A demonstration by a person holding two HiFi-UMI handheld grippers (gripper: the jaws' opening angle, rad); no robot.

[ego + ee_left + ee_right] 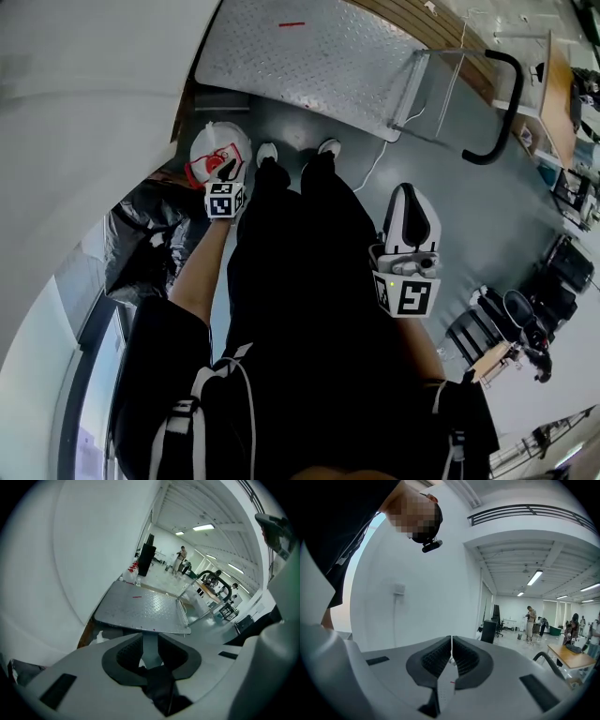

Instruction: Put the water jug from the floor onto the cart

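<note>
The water jug (216, 150) is white with a red label and stands on the grey floor, just left of the person's shoes and in front of the cart (309, 56). The cart is a low metal platform of diamond plate (140, 609) with a black handle (502, 103). My left gripper (226, 172) hangs right over the jug's top and points steeply down. Its jaws (150, 641) stand apart, with bare floor showing in the gap and a dark shape low between them that I cannot identify. My right gripper (409, 192) is held out beside the person's right leg, shut (451, 641) and holding nothing.
A curved white wall runs along the left. A black bag (150, 234) lies on the floor left of the jug. A white cable (375, 164) trails from the cart's near corner. Office chairs (525, 314) stand at the right, and people stand far across the room (529, 620).
</note>
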